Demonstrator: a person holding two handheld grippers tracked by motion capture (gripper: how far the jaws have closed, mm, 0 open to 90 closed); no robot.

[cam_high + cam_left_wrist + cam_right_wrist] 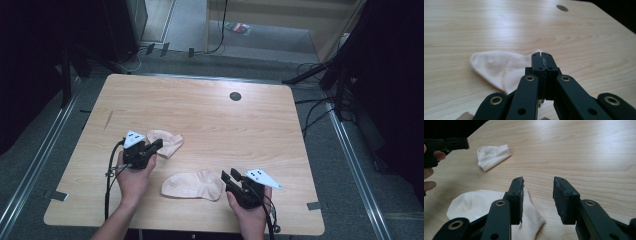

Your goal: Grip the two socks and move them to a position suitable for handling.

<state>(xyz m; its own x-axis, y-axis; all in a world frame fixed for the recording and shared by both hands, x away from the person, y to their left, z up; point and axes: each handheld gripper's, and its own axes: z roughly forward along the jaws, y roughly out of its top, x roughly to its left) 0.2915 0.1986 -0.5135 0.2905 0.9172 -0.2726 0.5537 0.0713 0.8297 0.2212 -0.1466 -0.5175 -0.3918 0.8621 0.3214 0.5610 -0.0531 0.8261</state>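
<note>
Two pale pink socks lie on the light wooden desk (210, 120), well apart from each other. The far sock (166, 142) sits left of centre, and the left claw (156, 146) is pressed together on its edge — in the left gripper view the two black jaws meet with a sliver of the fabric caught at their tips, while the rest of that sock (499, 68) spreads out flat on the wood behind and to the left of them. Whether the pinched corner is lifted off the desk I cannot tell.

The near sock (192, 185) lies flat closer to the person's side, between the two hands. The right claw (231, 176) hovers just beside its right end, jaws spread with nothing between them. In the right gripper view the left jaw stands over the cuff end of this sock (481, 206), the right jaw over bare wood; the pads do not press on the cloth. Farther off in that same view lies the other sock (492, 156), with the left claw's dark body at the upper left edge.

A small dark round hole (235, 96) marks the desk's far side.
</note>
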